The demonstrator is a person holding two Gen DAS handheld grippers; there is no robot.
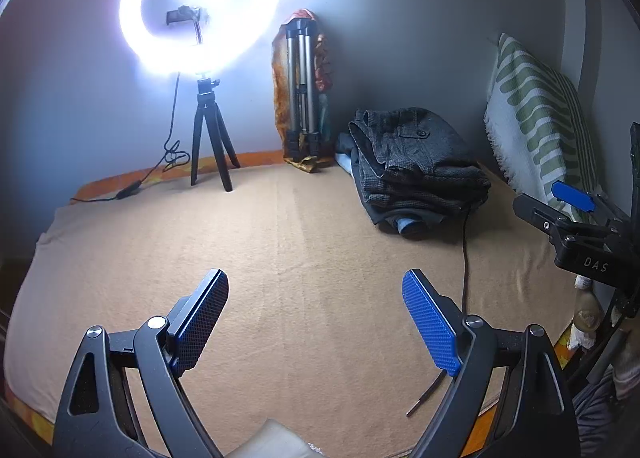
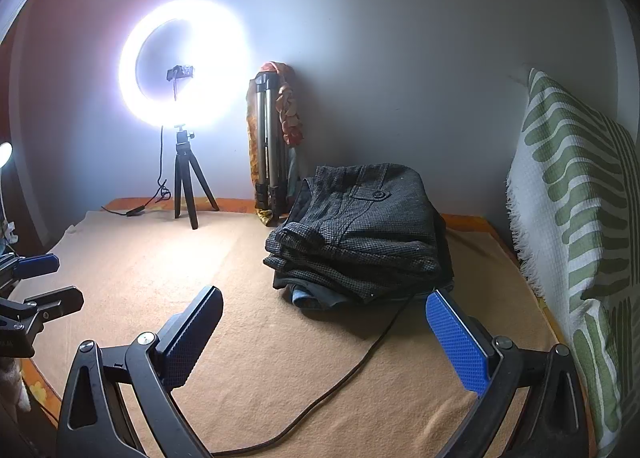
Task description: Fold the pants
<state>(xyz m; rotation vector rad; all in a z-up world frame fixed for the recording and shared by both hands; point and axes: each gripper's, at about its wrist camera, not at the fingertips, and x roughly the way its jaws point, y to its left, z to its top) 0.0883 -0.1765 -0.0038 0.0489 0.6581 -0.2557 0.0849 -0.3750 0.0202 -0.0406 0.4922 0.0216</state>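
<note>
Blue-padded tongs hover empty over a tan blanket point(image 1: 280, 258).
Left gripper point(image 1: 316, 322) and right gripper point(image 2: 324, 338) both gape wide, holding nothing; dark checked pants point(image 2: 360, 242) sit folded atop a pile near the wall, well ahead. Folding looks done or unstarted; next likely means reaching the pile.

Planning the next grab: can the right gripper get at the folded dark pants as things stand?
Probably yes: the right gripper is open, the pants lie just ahead, with only a thin cable crossing the blanket.
</note>
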